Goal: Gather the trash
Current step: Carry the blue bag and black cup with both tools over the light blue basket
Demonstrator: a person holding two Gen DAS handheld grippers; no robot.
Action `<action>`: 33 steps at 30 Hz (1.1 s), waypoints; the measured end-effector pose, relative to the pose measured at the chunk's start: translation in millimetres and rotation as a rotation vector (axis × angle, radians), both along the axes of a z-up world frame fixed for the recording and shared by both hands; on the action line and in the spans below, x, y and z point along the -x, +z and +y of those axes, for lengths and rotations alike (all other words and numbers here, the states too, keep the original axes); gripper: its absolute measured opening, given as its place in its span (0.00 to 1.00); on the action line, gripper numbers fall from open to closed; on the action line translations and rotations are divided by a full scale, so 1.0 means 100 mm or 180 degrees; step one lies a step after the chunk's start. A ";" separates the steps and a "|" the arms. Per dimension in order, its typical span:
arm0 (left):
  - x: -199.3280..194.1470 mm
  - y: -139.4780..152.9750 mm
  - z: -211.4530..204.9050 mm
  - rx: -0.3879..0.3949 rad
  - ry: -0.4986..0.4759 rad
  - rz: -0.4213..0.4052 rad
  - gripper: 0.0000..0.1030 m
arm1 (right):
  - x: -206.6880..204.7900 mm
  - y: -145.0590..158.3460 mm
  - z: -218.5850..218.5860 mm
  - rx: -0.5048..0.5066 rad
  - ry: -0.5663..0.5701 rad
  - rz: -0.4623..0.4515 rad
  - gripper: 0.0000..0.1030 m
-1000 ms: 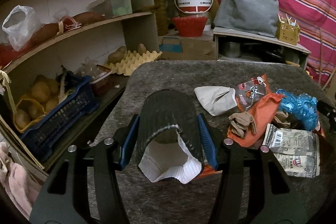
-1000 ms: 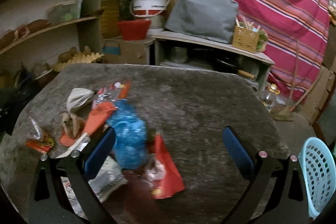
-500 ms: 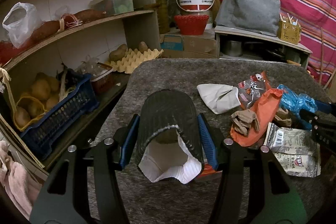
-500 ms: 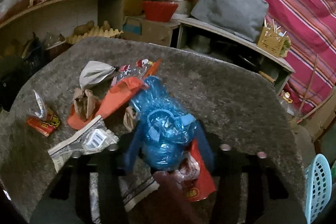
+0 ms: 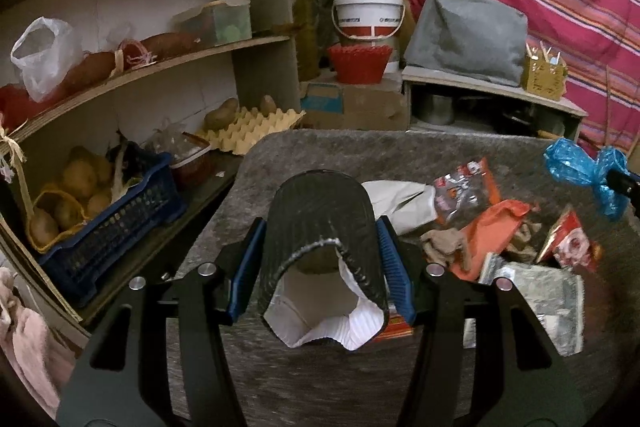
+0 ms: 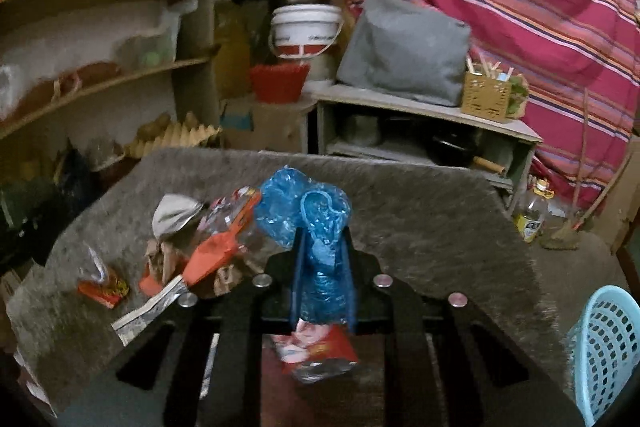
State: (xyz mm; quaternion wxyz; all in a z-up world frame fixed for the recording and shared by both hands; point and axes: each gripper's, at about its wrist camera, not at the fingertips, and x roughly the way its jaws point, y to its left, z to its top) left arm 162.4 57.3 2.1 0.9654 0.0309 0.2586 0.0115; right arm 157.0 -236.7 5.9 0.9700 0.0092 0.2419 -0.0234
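Observation:
My left gripper (image 5: 320,255) is shut on a black ribbed cup with a white lining (image 5: 322,247), held over the grey table (image 5: 340,151). My right gripper (image 6: 323,259) is shut on a crumpled blue plastic bag (image 6: 308,215), lifted above the table; it also shows at the right edge of the left wrist view (image 5: 584,171). On the table lie an orange wrapper (image 5: 488,231), a white bag (image 5: 396,199), a clear snack packet (image 5: 466,187), a silver packet (image 5: 536,291) and a red packet (image 6: 320,351).
Shelves with a blue crate of potatoes (image 5: 100,219) and an egg tray (image 5: 256,131) stand left of the table. A light blue basket (image 6: 608,347) sits low to the right. A white bucket (image 5: 368,15) and a grey cover (image 5: 464,35) are behind.
My right gripper closed on the blue plastic bag and lifted it off the trash pile. The left gripper held the black cup nearly still.

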 end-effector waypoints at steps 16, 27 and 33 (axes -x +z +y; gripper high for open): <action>0.03 0.05 -0.73 0.0059 -0.0286 -0.0035 0.53 | 0.12 -0.26 -0.62 -0.0036 -0.0277 0.0342 0.16; 0.03 0.01 -1.14 0.0084 -0.0451 -0.0018 0.53 | 0.24 -0.30 -0.96 -0.0116 -0.0387 0.0410 0.16; 0.04 0.01 -1.29 0.0059 -0.0493 -0.0020 0.53 | 0.34 -0.32 -1.12 -0.0089 -0.0462 0.0455 0.16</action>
